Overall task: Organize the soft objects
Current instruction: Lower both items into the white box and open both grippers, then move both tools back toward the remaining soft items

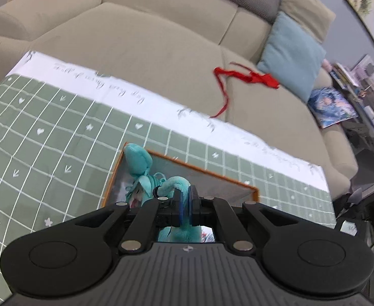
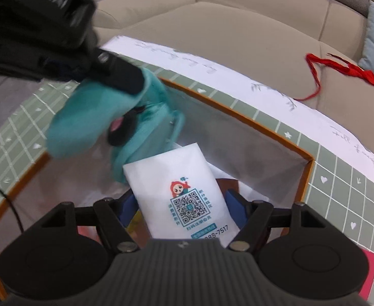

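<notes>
Plush doll (image 1: 146,178) half hidden by left gripper (image 1: 186,209) over box (image 2: 306,168).

We see our left gripper (image 1: 185,210) clamped on a teal plush doll (image 1: 146,178) over an orange-rimmed box (image 1: 204,169) on the green checked cloth (image 1: 46,140). Beyond, a red ribbon (image 1: 248,79) lies on the beige sofa (image 1: 148,40).

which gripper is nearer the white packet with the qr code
Right. The right gripper has its open fingers on either side of the white packet over the box. The left gripper is up and to the left, shut on the teal plush.
</notes>
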`<state>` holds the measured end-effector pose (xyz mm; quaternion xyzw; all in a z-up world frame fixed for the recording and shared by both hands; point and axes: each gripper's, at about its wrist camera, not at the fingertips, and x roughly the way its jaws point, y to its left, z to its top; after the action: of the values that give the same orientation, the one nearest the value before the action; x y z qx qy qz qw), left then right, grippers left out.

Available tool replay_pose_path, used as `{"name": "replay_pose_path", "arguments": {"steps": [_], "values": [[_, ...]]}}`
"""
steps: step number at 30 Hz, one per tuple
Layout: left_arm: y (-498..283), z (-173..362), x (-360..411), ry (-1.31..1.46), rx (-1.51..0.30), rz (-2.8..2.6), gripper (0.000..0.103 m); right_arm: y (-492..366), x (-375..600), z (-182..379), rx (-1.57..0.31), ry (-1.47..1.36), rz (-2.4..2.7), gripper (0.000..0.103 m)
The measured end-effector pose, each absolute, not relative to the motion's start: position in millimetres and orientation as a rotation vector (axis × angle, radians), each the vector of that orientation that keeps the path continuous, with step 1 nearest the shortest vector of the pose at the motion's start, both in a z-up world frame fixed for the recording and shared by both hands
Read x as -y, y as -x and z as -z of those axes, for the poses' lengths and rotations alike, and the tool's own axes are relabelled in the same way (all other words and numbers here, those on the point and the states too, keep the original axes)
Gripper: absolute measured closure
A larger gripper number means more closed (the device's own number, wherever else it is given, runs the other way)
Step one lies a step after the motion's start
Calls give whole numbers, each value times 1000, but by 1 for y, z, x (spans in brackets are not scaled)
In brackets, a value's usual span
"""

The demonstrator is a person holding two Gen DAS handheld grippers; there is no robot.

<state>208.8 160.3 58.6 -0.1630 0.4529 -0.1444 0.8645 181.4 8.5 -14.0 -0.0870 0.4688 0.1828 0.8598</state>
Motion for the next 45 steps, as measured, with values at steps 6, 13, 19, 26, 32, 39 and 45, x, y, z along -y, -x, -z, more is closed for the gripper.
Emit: {"name": "replay_pose_path", "arguments": {"steps": [6,13,19,26,32,39,45], "values": [[-211,-35,-157,298,-990,292,94,-186,-12,27,-992,262,-359,32],[-207,-32,-150,295,-1011,355,67,-190,-10,31,-999,278,-352,32],[-202,-52,-153,360,-890,390,25,-182,-12,30,-986,286,-357,31],[-205,-64,-160,427,-863,277,18,-180,-12,26,-959,267,-358,26],[-203,-75,-168,408,-847,269,18,-176,-17,19,-914,283,-374,10],[-191,-98,-188,483,-787,275,13,-164,-18,2,-798,267,-419,3],[-183,-110,-202,507,-749,231,13,-167,-19,-13,-811,263,-362,3]]}}
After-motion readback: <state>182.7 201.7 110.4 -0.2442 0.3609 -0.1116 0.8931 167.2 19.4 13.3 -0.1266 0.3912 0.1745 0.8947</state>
